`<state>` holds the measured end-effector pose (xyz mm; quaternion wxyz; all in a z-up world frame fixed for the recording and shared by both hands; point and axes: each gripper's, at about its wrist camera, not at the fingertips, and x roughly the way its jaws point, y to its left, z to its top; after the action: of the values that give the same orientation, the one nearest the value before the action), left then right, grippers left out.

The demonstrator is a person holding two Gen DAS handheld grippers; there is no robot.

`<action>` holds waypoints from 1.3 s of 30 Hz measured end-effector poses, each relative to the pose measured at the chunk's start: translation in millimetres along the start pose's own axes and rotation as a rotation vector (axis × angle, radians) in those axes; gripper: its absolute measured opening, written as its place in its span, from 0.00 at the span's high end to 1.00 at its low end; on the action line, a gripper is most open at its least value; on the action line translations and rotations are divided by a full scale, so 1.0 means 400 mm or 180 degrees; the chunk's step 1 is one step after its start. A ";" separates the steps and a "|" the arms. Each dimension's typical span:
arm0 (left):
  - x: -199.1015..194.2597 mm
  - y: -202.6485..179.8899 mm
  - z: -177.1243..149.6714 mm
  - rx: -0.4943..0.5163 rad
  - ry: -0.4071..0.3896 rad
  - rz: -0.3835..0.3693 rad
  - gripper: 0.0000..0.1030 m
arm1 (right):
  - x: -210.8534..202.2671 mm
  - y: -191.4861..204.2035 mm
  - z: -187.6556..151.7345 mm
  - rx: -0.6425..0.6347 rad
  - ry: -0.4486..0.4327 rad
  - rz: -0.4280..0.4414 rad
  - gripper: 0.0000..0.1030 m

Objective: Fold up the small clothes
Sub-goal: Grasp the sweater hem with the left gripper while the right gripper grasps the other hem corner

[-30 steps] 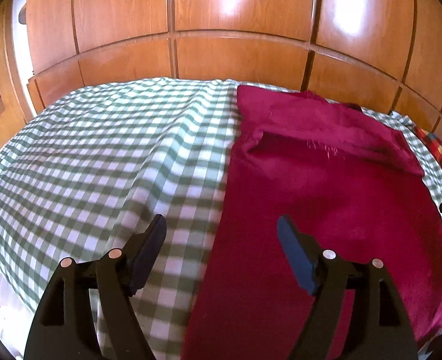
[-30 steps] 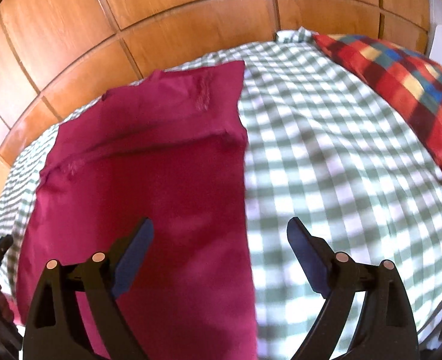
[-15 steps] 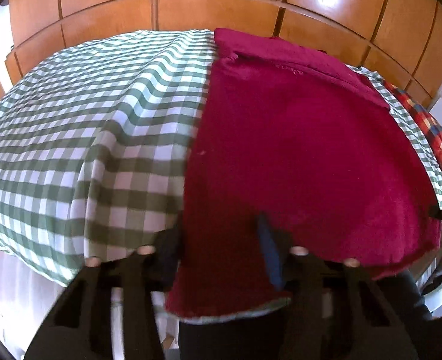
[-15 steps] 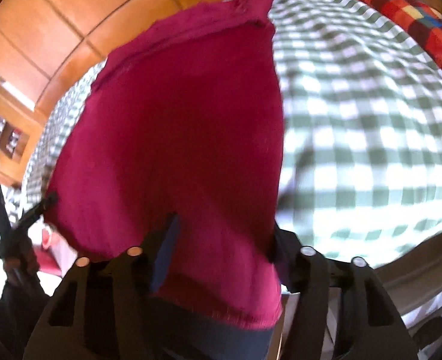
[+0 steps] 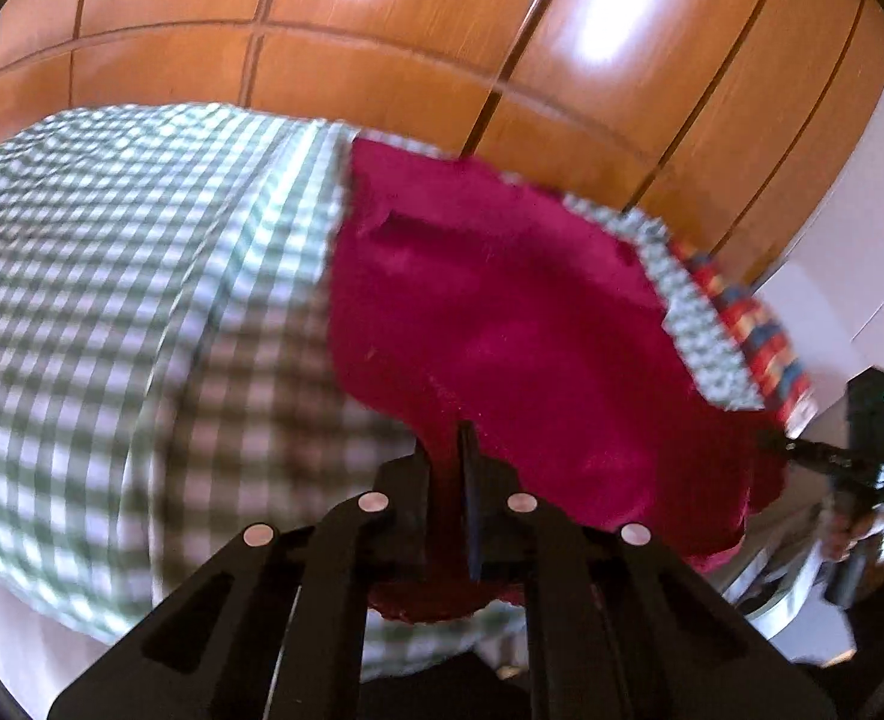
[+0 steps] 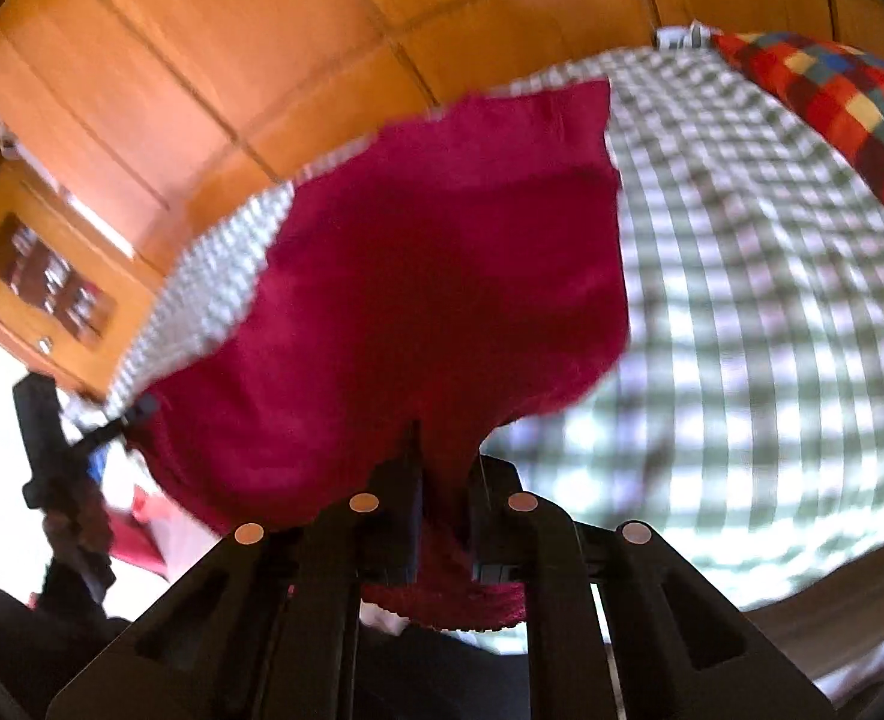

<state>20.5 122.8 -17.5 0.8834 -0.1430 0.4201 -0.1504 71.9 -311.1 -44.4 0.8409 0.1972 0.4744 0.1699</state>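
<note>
Now both grippers [image 5: 449,462] [image 6: 445,468] clamped on lifted crimson cloth [image 5: 502,312].

To your left, the green checked bedspread [image 5: 111,276] lies bare beside the crimson cloth [image 5: 502,324], so a gripper can pass over it there. To your right the bedspread [image 6: 772,300] is also bare, up to the multicoloured checked pillow [image 6: 832,114] at the far right corner. Straight ahead, the wooden panelled wall [image 5: 381,48] closes off the far edge of the bed, right behind the cloth's far end. A wooden cabinet [image 6: 39,276] stands off the far left corner. Between your two grippers the lifted near edge of the cloth [image 6: 411,300] spans the gap and blocks any crossing there.
</note>
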 end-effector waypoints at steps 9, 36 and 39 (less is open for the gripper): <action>0.145 -0.003 0.216 -0.0129 -0.0068 0.0034 0.93 | 0.097 -0.103 0.177 0.0349 -0.0132 -0.0092 0.90; 0.306 0.108 0.129 -0.0106 0.0311 0.0368 0.87 | 0.183 -0.172 0.089 0.0451 0.0001 -0.0424 0.79; 0.274 0.110 0.118 -0.0079 0.0322 0.0308 0.89 | 0.152 -0.157 0.081 0.0335 0.0002 -0.0460 0.83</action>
<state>129.7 126.6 -82.1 0.8654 -0.1256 0.4725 -0.1094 136.0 -341.9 -104.6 0.8393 0.2062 0.4960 0.0837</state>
